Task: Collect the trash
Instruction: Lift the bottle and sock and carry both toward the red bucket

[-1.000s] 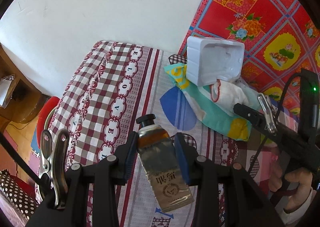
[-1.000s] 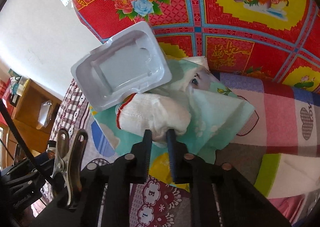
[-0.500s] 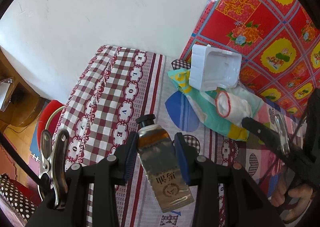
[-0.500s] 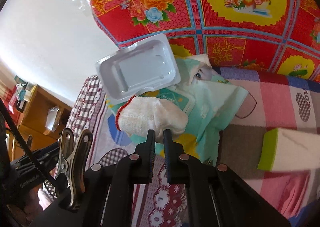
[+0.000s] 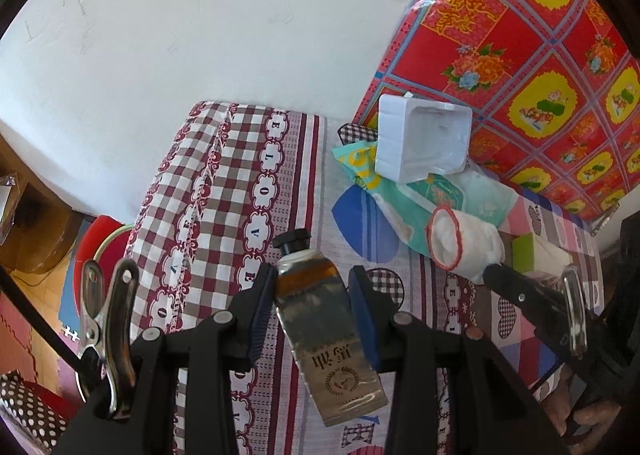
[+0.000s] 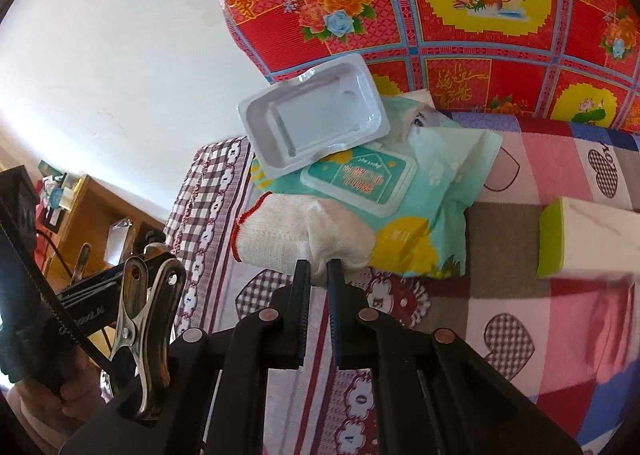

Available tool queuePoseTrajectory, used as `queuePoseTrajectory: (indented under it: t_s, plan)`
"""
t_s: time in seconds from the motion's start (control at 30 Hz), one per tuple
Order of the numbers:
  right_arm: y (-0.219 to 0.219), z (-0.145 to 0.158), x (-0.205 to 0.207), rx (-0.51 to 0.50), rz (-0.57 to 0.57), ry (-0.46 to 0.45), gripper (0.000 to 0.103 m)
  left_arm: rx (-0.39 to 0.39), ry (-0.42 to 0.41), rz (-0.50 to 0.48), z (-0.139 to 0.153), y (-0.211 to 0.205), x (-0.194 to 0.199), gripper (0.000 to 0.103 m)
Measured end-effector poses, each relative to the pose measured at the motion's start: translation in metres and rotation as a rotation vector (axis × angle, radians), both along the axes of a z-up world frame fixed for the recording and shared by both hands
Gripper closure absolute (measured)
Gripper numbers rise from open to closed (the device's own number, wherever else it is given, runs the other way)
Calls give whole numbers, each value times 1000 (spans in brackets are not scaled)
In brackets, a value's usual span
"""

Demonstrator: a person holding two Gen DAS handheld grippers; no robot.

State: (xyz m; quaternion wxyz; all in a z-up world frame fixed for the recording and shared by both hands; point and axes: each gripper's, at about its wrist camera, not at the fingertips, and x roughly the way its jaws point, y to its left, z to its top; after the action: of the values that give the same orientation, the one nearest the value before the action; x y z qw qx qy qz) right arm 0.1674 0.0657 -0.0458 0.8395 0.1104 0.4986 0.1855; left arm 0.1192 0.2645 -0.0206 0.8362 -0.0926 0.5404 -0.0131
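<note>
A squeezed gold-brown tube (image 5: 320,315) with a black cap sits between the pads of my left gripper (image 5: 313,283), which is shut on it above the bed. My right gripper (image 6: 318,269) is shut on the fingertip end of a white knit glove (image 6: 296,239) with a red cuff. The glove hangs in front of a teal wet-wipes pack (image 6: 400,191). A white plastic tray (image 6: 316,119) leans on the far end of that pack. In the left wrist view the glove (image 5: 464,243) and the right gripper (image 5: 492,273) are at the right, below the tray (image 5: 424,139).
The bed sheet (image 5: 240,195) is checked maroon and white with heart patches. A red flowered quilt (image 6: 440,15) rises behind the pack. A green-edged white box (image 6: 580,239) lies at the right. A wooden cabinet (image 6: 92,207) and a red stool (image 5: 96,243) stand beyond the bed's left edge.
The right gripper's jaws pinched fully together on the glove and drew it back off the wipes pack, away from the tray. The left gripper kept the tube and barely moved.
</note>
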Motion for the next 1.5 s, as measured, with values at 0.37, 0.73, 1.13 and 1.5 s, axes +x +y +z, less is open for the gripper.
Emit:
queuePoseTrajectory:
  t_s: [0.37, 0.73, 1.13, 1.5]
  plan:
    - [6, 7, -19, 10, 1, -10, 93, 1, -12, -12, 4, -2, -7, 63]
    - [6, 12, -40, 25, 69, -6, 93, 4, -32, 47, 18, -4, -29, 63]
    - [9, 19, -64, 28, 143, -19, 93, 12, -50, 117, 28, -1, -64, 63]
    - [25, 25, -82, 41, 218, -41, 93, 34, -65, 200, 36, 19, -100, 63]
